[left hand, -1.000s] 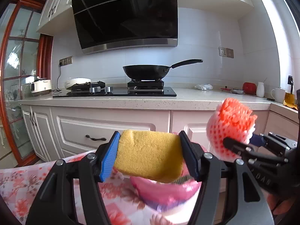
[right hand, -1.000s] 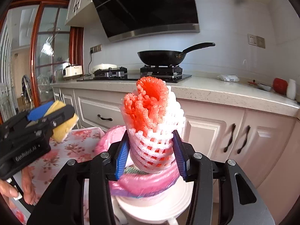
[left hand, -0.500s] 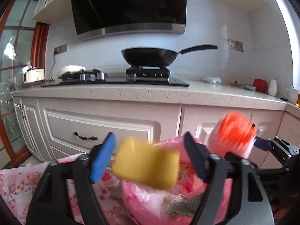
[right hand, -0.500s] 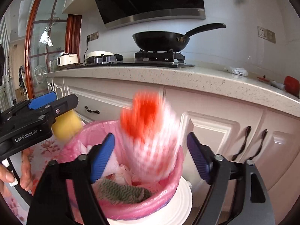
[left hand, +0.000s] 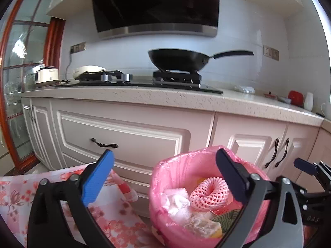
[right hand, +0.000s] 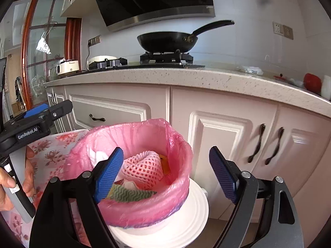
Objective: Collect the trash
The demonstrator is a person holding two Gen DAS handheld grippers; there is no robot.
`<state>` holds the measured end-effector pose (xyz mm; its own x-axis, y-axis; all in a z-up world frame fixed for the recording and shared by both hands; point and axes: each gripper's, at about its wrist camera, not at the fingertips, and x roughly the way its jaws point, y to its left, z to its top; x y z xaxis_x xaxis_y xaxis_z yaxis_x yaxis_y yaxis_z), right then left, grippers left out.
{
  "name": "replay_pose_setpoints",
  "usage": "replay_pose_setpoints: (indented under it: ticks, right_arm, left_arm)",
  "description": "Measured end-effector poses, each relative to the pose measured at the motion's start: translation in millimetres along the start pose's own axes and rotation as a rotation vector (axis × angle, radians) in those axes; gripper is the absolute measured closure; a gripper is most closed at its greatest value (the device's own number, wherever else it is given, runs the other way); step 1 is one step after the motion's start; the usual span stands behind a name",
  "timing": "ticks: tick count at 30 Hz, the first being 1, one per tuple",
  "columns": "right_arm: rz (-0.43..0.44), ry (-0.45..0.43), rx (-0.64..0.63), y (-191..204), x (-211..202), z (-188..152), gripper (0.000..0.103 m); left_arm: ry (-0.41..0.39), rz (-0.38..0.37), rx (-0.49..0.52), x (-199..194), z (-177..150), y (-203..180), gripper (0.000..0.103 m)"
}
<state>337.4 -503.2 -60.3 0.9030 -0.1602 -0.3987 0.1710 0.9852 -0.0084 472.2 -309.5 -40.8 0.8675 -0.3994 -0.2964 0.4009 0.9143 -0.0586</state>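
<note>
A white bin with a pink bag liner stands in front of the cabinets. Inside lie a red-and-white foam fruit net, white crumpled paper, a green wavy cloth and a bit of yellow sponge. My left gripper is open and empty above the bin's left rim; it also shows in the right wrist view. My right gripper is open and empty over the bin; its tip shows in the left wrist view.
A table with a pink floral cloth lies left of the bin. Cream cabinets and a speckled countertop stand close behind. A black pan sits on the stove. A red apple and cups sit at the right.
Both grippers opened. The yellow sponge dropped from the left gripper and the foam net from the right one; both now lie in the bin. Both grippers have lowered toward the bin.
</note>
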Motion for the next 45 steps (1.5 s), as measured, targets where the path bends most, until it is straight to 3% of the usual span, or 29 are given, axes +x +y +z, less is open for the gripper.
replay_pose_setpoints:
  ticks: [6,15,28,38,45]
  right_arm:
    - [-0.015,-0.008,-0.004,11.5,-50.2,10.5,0.018]
    - [-0.027,-0.005,-0.011,47.0,-148.6,14.9,0.018]
    - [-0.032,0.02,-0.02,87.6,-256.2,-22.0,0.018]
    - [-0.051,-0.023,-0.061,111.6,-308.7,-35.7,0.018]
    - [-0.049,-0.03,-0.058,117.8,-315.0,-38.9,0.018]
  left_arm:
    - [-0.013,-0.004,-0.024,-50.8,18.2,7.6,0.005]
    - [-0.08,-0.047,0.046,-175.6,37.1,-10.8,0.005]
    - [-0.041,0.028,0.055,-335.1,-5.4,1.6,0.005]
    - [-0.012,0.075,0.014,-392.1,-33.4,14.3,0.005]
    - [0.011,0.093,0.002,-396.6,-43.9,18.6,0.005]
